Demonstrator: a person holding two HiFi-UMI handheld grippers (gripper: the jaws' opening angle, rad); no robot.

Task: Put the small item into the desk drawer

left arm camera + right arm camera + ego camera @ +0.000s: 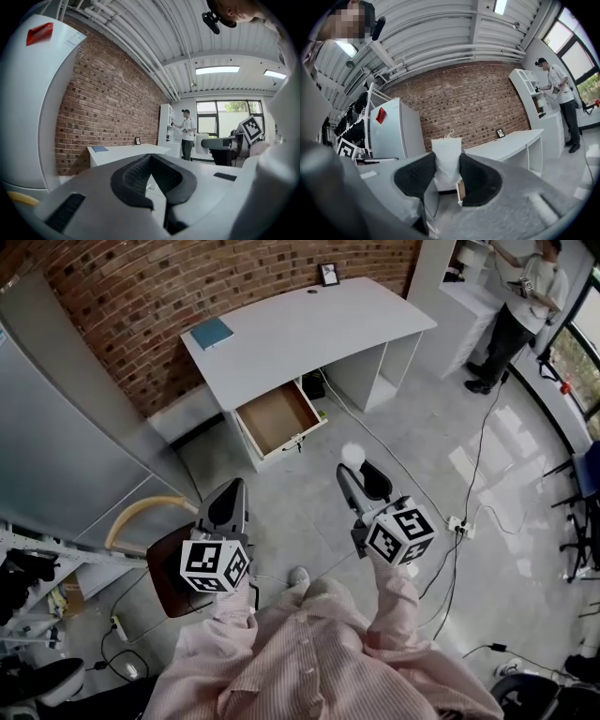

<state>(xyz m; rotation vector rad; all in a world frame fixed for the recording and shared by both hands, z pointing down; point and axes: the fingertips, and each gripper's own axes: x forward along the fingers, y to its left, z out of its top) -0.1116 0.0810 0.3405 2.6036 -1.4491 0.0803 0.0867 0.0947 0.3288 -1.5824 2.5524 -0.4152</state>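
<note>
Jaws of the right gripper (pixel 447 174) are closed partway on a small white pouch of soft, woven-looking cloth (pixel 446 152). Its top edge is frayed, and a thin thread loops above it. The textured black pads (pixel 415 180) press it from both sides. Jaws of the left gripper (pixel 151 160) meet tip to tip with nothing between them. Both grippers hang over the glossy grey tiled floor (pixel 403 427), so the pouch is well apart from the open drawer (pixel 278 418), a shallow box with a brown wooden bottom pulled out from under the white curved-top table (pixel 309 334). On that table lies a flat blue book (pixel 212 333), and a small dark picture frame (pixel 328 274) stands at its far edge. A red label (pixel 380 115) on the tall white cabinet (pixel 398 131) is too small to read.
</note>
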